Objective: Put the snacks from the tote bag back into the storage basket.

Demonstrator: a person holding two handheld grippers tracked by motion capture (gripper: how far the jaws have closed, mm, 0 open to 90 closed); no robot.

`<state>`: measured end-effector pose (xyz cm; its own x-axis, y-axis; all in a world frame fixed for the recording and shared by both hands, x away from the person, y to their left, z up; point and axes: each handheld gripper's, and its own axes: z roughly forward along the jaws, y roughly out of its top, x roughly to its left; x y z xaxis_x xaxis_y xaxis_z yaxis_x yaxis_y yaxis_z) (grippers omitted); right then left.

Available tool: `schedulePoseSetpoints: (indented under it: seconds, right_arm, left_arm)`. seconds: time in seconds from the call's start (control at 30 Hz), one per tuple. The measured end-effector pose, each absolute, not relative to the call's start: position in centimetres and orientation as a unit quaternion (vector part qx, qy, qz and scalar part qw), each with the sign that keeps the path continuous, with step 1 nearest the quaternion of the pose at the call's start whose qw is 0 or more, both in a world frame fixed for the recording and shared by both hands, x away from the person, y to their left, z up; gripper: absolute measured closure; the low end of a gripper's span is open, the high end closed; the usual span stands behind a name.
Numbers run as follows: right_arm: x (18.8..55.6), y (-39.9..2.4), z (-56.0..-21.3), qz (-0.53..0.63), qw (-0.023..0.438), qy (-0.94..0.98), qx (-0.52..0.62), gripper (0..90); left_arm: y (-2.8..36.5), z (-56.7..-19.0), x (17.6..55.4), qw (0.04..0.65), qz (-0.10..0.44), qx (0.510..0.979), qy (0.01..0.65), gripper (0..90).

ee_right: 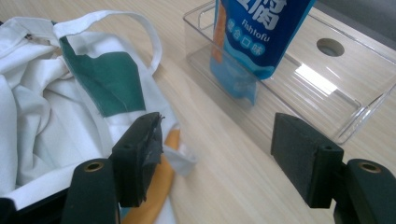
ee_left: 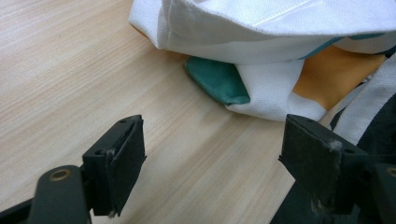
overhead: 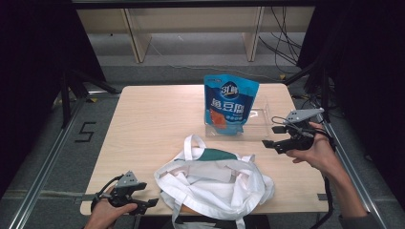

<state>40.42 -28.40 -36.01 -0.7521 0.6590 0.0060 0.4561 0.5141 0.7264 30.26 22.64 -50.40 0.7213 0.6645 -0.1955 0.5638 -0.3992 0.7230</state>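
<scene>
"fishtofu" lettering on blue pouch (ee_right: 257, 37)

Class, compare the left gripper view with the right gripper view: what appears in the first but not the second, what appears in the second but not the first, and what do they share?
Left gripper view alone: the left tool, jaws open, low over the table, facing the underside folds of the bag.

Right gripper view alone: the right tool, jaws open, the blue snack pouch standing in the clear plastic tray, and the bag's white handle loop.

Both: the white tote bag with green and orange patches, and the wooden tabletop.
</scene>
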Motion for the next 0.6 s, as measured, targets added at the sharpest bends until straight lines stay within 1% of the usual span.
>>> schedulePoseSetpoints:
  seconds: [0.1,0.13,0.17,0.2,0.27,0.33,0.43,0.6]
  right_arm:
    - [39.8,-28.7,-36.4,0.372,0.146,0.859,0.320,34.1]
    - [39.4,-28.7,-36.5,0.371,0.138,0.857,0.331,34.0]
    - [39.4,-28.8,-36.7,0.375,0.150,0.857,0.319,34.0]
    - [39.2,-28.9,-36.9,0.376,0.151,0.857,0.318,34.0]
    - [38.7,-29.0,-37.2,0.371,0.144,0.856,0.329,33.8]
    - [38.4,-29.1,-37.4,0.372,0.150,0.857,0.323,33.5]
    - [37.6,-29.0,-37.9,0.369,0.143,0.856,0.332,32.1]
    - [36.8,-29.0,-38.9,0.368,0.160,0.854,0.330,30.2]
  left_arm:
    - [22.7,-50.4,30.2,0.406,0.065,0.835,0.364,21.0]
    - [22.7,-50.3,30.2,0.406,0.064,0.835,0.367,21.0]
    - [22.8,-50.3,30.3,0.403,0.063,0.838,0.362,21.0]
    - [22.8,-50.3,30.2,0.404,0.065,0.836,0.366,21.0]
    - [22.8,-50.3,30.2,0.404,0.066,0.836,0.366,21.0]
    - [22.8,-50.3,30.3,0.403,0.064,0.837,0.364,21.0]
    - [22.8,-50.3,30.3,0.403,0.064,0.837,0.364,21.0]
    - [22.7,-50.4,30.3,0.406,0.065,0.835,0.366,21.0]
